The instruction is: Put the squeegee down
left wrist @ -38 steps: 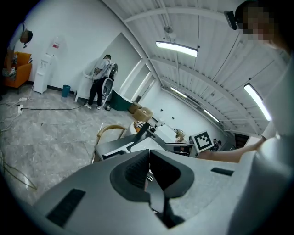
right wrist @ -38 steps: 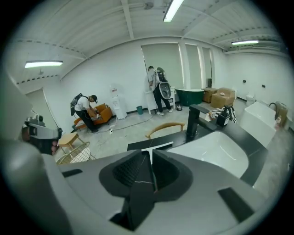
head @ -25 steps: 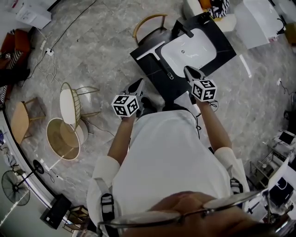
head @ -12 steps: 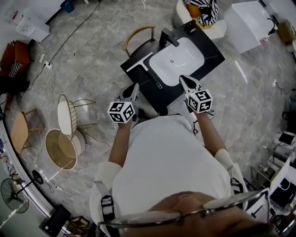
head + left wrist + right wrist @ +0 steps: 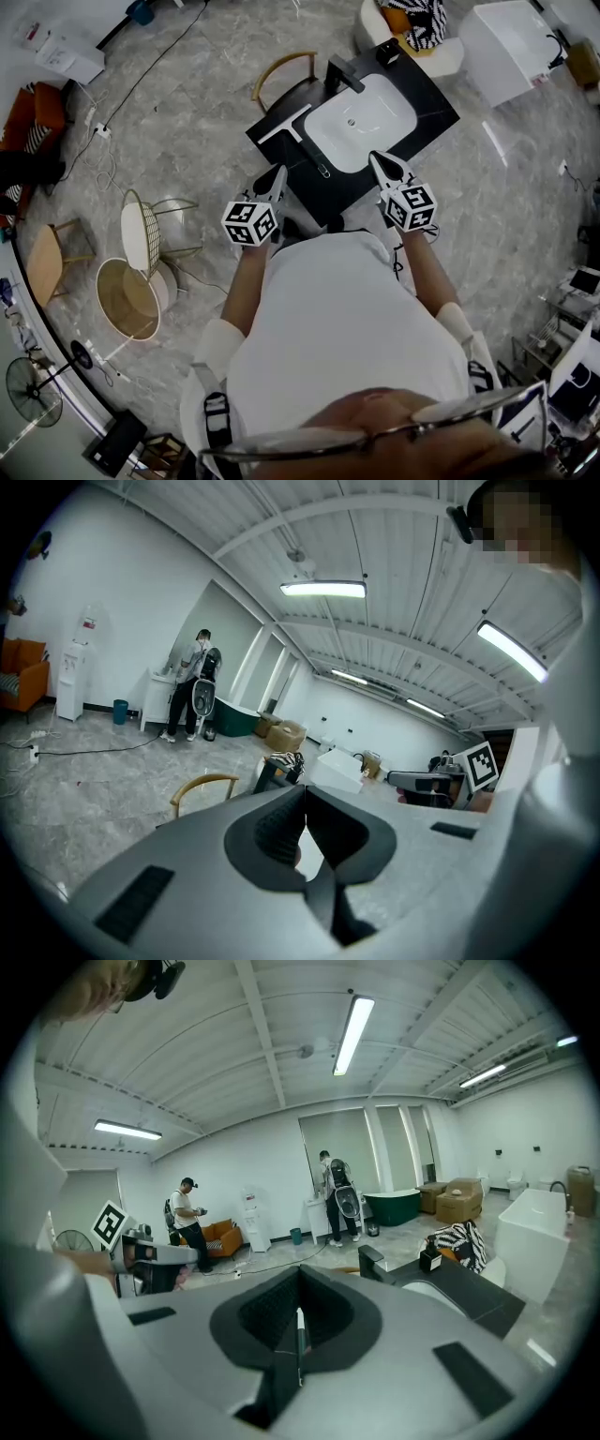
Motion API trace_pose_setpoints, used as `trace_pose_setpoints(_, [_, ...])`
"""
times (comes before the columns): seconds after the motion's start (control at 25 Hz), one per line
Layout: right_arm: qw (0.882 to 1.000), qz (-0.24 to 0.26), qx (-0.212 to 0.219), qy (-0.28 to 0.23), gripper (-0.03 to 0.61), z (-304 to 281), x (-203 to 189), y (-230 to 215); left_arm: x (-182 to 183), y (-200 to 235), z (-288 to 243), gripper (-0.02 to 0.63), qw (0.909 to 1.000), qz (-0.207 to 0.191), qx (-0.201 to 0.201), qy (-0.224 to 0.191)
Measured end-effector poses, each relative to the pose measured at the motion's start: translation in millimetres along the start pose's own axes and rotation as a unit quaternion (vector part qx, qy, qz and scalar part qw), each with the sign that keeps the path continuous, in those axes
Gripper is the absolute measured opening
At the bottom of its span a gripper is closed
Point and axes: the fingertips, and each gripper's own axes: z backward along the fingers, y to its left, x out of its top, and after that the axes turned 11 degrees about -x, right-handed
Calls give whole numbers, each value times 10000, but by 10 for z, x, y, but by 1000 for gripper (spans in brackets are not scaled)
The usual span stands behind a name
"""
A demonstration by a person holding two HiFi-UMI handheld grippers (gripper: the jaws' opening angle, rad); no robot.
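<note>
The squeegee (image 5: 302, 141), with a white blade and a dark handle, lies flat on the black countertop (image 5: 429, 92), left of the white basin (image 5: 364, 112). No gripper touches it. My left gripper (image 5: 278, 172) hovers at the counter's near left edge, just short of the handle's end. Its jaws are shut and empty, as the left gripper view (image 5: 304, 791) also shows. My right gripper (image 5: 377, 159) is over the near edge by the basin. It has just closed with nothing between its jaws (image 5: 299, 1279). The squeegee is out of sight in both gripper views.
A black faucet (image 5: 343, 73) stands at the basin's far side. A wooden-backed chair (image 5: 281, 67) is behind the counter. Round side tables (image 5: 139, 217) stand on the floor to the left. People stand far off in the room (image 5: 187, 1221).
Both grippers have risen a little and drawn slightly back from the counter. The squeegee has stayed where it lies.
</note>
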Motion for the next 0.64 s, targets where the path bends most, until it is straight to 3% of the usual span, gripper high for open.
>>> trace_pose_setpoints(0.64, [9999, -95, -29, -33, 5, -91, 19, 94, 89, 75, -5, 5, 9999, -61, -99, 17])
